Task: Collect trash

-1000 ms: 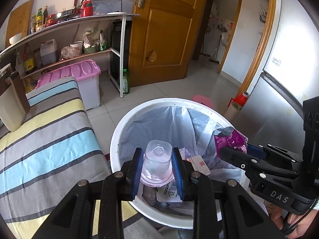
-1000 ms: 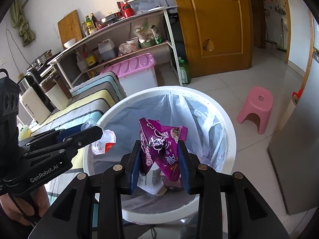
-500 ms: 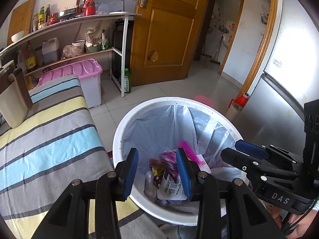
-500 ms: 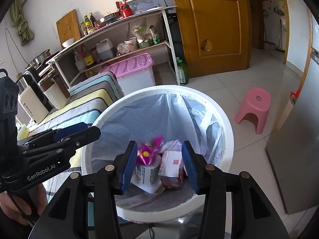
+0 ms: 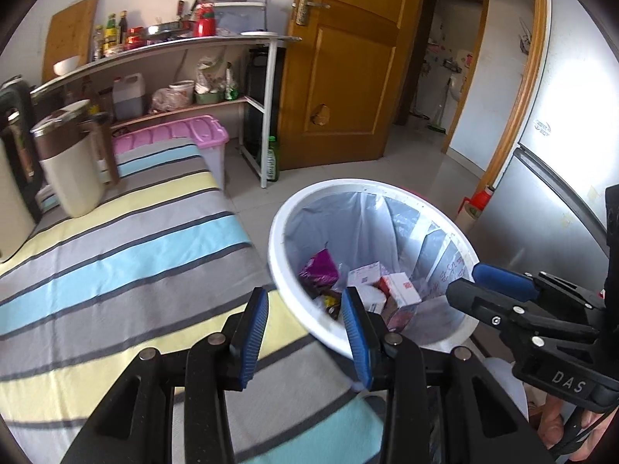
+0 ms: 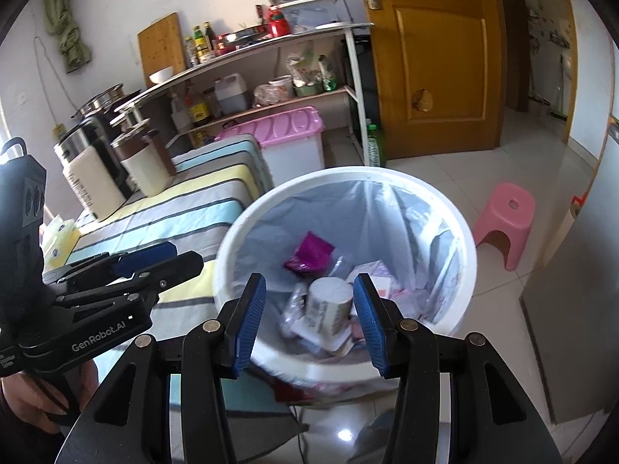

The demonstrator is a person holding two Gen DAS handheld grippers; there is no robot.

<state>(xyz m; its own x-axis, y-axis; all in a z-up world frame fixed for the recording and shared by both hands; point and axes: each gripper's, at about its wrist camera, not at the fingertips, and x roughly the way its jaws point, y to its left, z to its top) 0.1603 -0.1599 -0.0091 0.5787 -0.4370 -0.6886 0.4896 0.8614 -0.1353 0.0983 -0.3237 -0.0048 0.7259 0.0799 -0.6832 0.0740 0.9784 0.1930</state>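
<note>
Trash [image 6: 329, 305] lies heaped in the lined white bin [image 6: 460, 263] beside the striped table [image 5: 116, 270]. I hold my left gripper [image 5: 305, 332] and right gripper [image 6: 309, 321] with jaws apart and empty; next I should sweep the tabletop for leftovers, keeping clear of the rim.

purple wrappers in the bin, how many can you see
1. A single purple wrapper lies on top of the trash at the far left side of the white bin, beside the paper cup. Others may be buried underneath.
</note>
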